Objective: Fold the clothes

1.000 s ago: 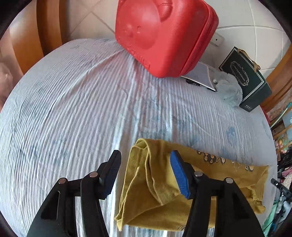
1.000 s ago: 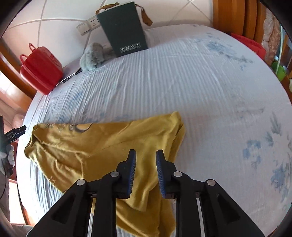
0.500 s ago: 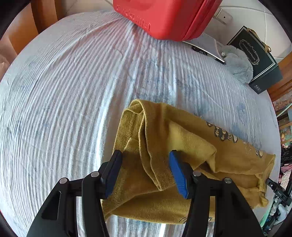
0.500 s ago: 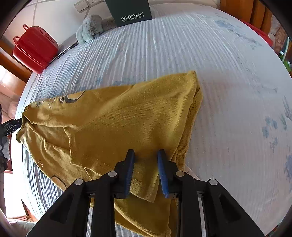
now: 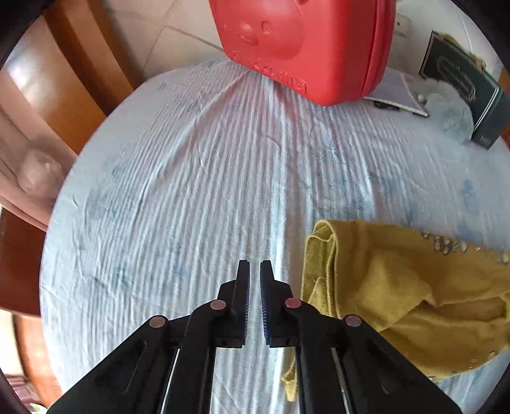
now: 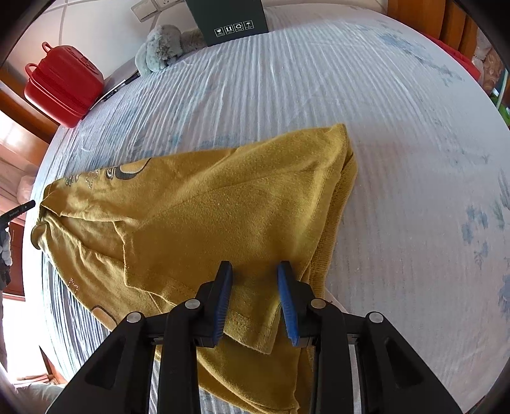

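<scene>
On striped bedsheet [image 6: 318,95] | mustard garment [image 6: 223,207], partly folded | left gripper [image 5: 254,266] clenched, empty, beside garment | right gripper [image 6: 255,270] released, straddling hem.

- The dark green box [image 6: 228,20] carries a white label with four small handling symbols in a row; no words on it can be read.
- In the left wrist view its front shows an oval emblem with lettering, too blurred to read.
- The red case [image 5: 306,44] has raised letters near its lower edge, not legible.
- The yellow garment [image 6: 204,223] bears a dark printed graphic, without readable text.
</scene>
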Demonstrator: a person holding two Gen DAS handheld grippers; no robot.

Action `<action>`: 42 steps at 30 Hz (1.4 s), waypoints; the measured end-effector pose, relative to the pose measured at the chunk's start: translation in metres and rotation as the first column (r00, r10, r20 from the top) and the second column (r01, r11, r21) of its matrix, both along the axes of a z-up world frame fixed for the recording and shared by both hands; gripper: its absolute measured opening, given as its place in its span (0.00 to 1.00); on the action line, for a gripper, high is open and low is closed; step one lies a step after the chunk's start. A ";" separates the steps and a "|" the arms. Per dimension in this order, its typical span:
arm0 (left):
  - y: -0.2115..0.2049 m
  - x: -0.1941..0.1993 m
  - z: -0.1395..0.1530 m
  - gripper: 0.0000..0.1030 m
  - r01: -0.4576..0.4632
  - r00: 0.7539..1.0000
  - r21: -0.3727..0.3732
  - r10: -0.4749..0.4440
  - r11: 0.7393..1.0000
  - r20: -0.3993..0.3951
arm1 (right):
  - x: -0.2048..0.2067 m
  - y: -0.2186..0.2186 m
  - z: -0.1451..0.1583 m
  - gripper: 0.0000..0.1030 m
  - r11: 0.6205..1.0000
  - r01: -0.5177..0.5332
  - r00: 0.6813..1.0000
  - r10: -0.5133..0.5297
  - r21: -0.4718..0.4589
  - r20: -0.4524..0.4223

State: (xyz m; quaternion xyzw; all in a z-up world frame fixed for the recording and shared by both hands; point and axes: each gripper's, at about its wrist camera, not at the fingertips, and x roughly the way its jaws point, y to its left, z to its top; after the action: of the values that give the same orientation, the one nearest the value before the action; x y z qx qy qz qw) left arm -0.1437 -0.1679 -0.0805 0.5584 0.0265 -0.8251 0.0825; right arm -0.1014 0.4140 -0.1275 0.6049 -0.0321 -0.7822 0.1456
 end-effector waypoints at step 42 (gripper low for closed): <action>0.033 -0.003 -0.031 0.30 -0.034 0.995 0.223 0.013 0.974 0.097 | 0.003 -0.013 0.001 0.58 0.999 -0.032 0.999 0.032 -0.027 0.001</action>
State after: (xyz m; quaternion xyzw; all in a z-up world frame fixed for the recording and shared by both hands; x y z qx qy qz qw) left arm -0.1466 -0.1348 -0.1111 0.6024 0.1220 -0.7882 0.0299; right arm -0.0984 0.4009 -0.1267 0.6041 -0.0332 -0.7787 0.1660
